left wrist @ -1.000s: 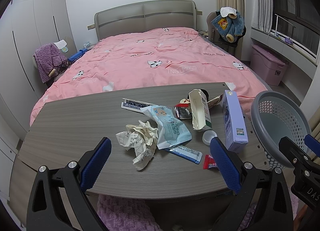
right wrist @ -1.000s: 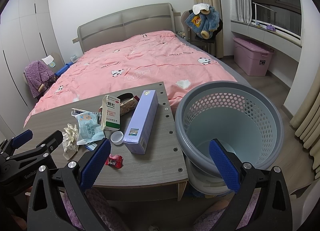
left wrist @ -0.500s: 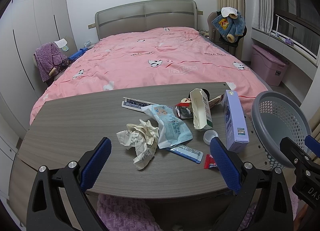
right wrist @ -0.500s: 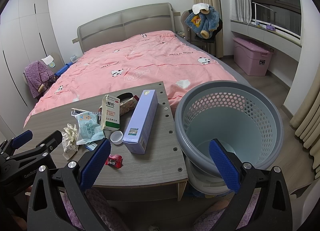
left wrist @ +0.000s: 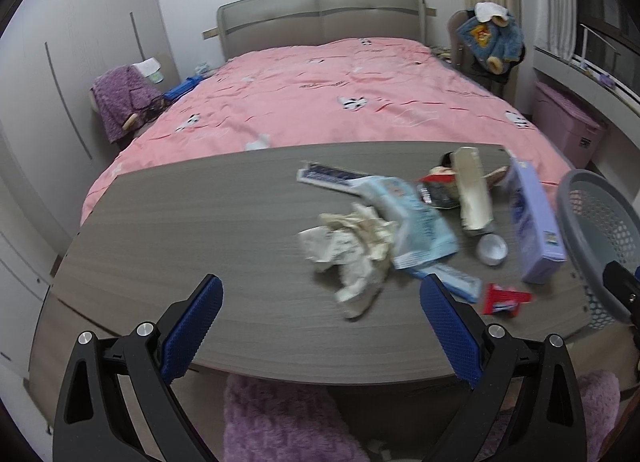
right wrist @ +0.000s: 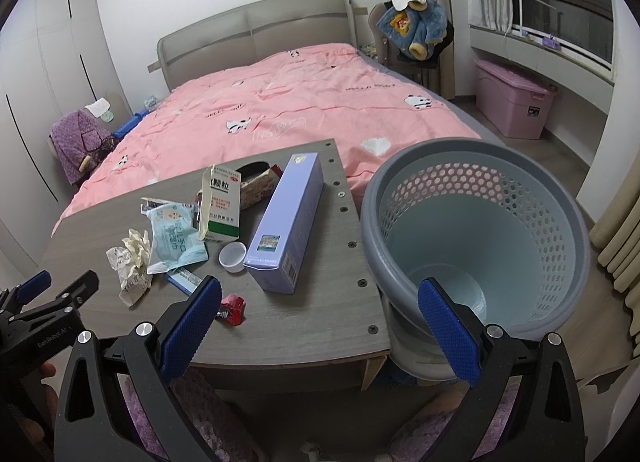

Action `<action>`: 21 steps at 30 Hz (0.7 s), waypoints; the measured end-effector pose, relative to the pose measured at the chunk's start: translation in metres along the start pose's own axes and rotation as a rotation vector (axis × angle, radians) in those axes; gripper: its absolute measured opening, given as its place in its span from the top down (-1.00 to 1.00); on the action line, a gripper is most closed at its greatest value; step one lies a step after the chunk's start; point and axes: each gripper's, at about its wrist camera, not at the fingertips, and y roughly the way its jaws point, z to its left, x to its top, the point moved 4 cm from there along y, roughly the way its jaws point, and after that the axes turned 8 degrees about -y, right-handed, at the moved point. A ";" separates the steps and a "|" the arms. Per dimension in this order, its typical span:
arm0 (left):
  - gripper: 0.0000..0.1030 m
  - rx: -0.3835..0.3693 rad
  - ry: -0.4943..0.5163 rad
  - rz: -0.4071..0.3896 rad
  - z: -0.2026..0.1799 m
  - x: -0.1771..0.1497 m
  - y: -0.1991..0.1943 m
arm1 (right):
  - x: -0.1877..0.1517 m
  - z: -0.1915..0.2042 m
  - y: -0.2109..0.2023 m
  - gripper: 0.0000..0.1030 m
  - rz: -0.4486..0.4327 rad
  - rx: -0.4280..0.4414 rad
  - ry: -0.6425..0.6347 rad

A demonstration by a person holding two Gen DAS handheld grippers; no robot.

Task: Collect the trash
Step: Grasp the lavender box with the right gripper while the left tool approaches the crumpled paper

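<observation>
Blue pads are standing wide apart on both tools: I am holding the left gripper (left wrist: pixel 320 326) with its jaws released and gripping nothing, hovering over the near edge of the grey wood tabletop (left wrist: pixel 180 229). Its view is blurring. My right gripper (right wrist: pixel 319 325) is likewise spread and empty, hanging over the tabletop's right corner, one pad over the wood and the other over the basket (right wrist: pixel 476 238).

Just beyond the left jaws, crumpled paper (left wrist: pixel 352 250) is lying beside a pale blue wipes pack (left wrist: pixel 416 221), the two touching. A small blue sachet (left wrist: pixel 452 282) is poking out from under that pack, and a red wrapper (left wrist: pixel 502 300) is sitting near it, close to the front edge. Further right I am seeing a white cap (right wrist: pixel 233 256) between an open green-and-white carton (right wrist: pixel 221 207) and a long lilac box (right wrist: pixel 288 221), the cap just beside both. More packets are lying behind the carton, too jumbled to tell apart.

Off the tabletop's right end the basket is tilting towards me. A pink bed (right wrist: pixel 288 101) is filling the room behind.
</observation>
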 end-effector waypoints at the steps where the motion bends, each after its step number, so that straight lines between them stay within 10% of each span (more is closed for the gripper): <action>1: -0.84 0.005 -0.007 0.002 0.004 0.000 0.003 | 0.001 0.001 0.004 -0.88 0.006 0.005 0.000; 21: -0.83 0.036 -0.111 0.063 0.037 0.010 0.045 | 0.038 0.015 0.081 -0.86 0.097 -0.024 -0.021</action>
